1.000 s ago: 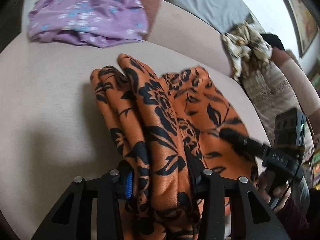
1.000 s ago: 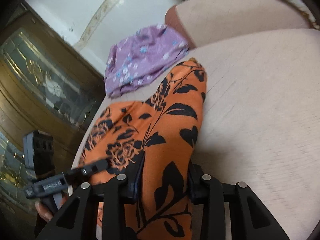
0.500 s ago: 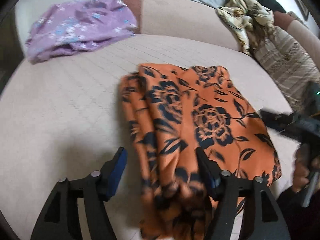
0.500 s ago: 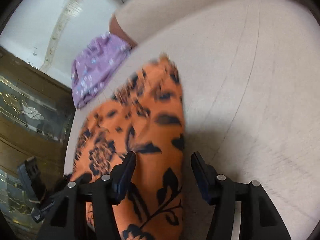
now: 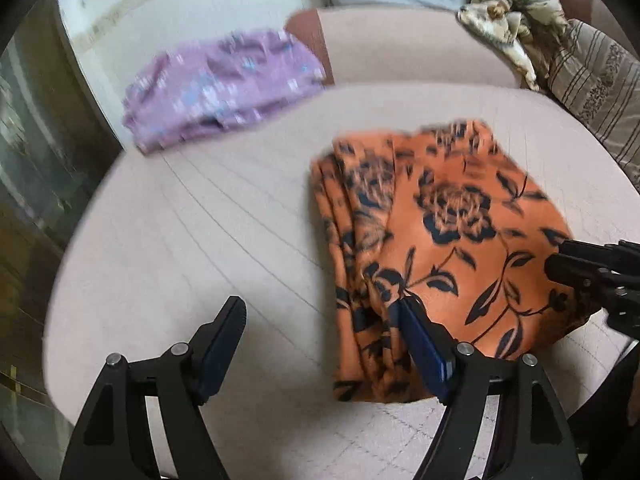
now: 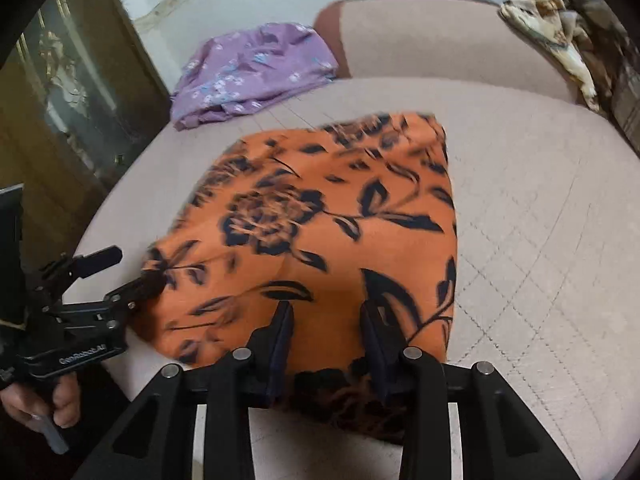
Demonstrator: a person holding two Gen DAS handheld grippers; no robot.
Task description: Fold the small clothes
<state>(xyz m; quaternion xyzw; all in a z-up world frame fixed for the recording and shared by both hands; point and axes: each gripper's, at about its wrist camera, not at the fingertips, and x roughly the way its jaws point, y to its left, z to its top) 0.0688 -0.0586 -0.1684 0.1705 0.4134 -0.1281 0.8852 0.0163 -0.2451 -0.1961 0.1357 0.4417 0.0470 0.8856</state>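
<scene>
An orange cloth with black flowers (image 5: 452,240) lies folded flat on the beige cushion (image 5: 180,248); it also shows in the right wrist view (image 6: 328,224). My left gripper (image 5: 320,320) is open and empty, its right finger at the cloth's near-left edge. It shows from the side in the right wrist view (image 6: 120,272). My right gripper (image 6: 326,316) is open over the cloth's near edge, holding nothing. Its fingers (image 5: 588,264) show at the cloth's right edge in the left wrist view.
A purple floral cloth (image 5: 224,84) lies at the cushion's back left, also in the right wrist view (image 6: 256,72). A crumpled cream cloth (image 5: 512,12) and a striped pillow (image 5: 596,80) are at the back right. A dark cabinet (image 6: 72,92) stands left.
Both grippers let go of the orange cloth and opened. The cloth dropped and now lies flat on the cushion. Both grippers drew back toward its near edge.
</scene>
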